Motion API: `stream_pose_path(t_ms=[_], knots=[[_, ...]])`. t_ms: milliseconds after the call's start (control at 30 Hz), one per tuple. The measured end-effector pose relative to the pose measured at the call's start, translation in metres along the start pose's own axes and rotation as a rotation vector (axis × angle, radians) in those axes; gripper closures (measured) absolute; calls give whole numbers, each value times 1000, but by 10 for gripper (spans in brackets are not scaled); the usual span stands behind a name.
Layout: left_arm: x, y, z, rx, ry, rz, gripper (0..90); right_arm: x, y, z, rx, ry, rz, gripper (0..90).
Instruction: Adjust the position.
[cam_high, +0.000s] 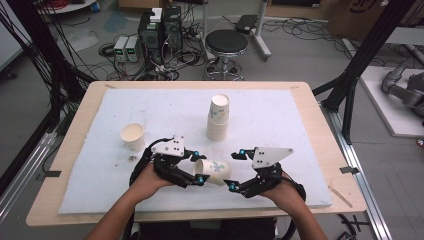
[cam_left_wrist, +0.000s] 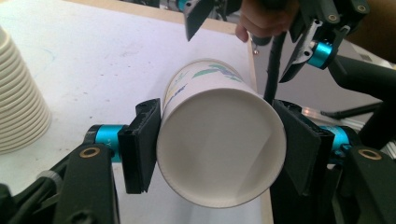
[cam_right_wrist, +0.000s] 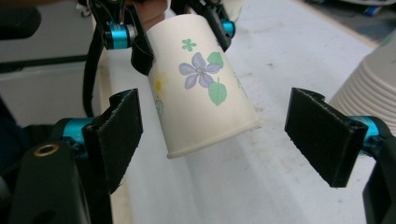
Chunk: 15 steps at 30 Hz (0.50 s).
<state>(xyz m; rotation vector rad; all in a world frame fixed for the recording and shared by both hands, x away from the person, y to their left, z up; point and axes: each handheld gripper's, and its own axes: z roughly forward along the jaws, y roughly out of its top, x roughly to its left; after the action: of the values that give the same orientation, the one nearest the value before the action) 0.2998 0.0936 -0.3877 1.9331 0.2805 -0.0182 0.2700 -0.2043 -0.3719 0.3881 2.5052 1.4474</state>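
Observation:
A white paper cup (cam_high: 215, 171) printed with flowers lies on its side just above the white mat, near the table's front. My left gripper (cam_high: 198, 167) is shut on it near the rim, and its pads (cam_left_wrist: 140, 144) press both sides of the open mouth (cam_left_wrist: 219, 149). My right gripper (cam_high: 236, 169) is open at the cup's base end. In the right gripper view its two pads (cam_right_wrist: 322, 135) stand wide on either side of the cup (cam_right_wrist: 201, 88) without touching it.
A tall stack of paper cups (cam_high: 218, 120) stands at the middle of the white mat (cam_high: 165, 107). A single upright cup (cam_high: 133, 136) sits at the left. The stack shows at the edge of both gripper views (cam_left_wrist: 18, 102) (cam_right_wrist: 369, 88). A stool (cam_high: 226, 45) and cables lie beyond the table.

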Motion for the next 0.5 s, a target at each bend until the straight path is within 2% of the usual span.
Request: stream_pose_path(t_ms=[233,500], knots=[[0,-7,-6,-72,10,-16,357,1,-14,-2,-73,-1,43,196],[-1,-9,-12,-106,21,-16,358,1,-26,-3,-125,-6,76,198]])
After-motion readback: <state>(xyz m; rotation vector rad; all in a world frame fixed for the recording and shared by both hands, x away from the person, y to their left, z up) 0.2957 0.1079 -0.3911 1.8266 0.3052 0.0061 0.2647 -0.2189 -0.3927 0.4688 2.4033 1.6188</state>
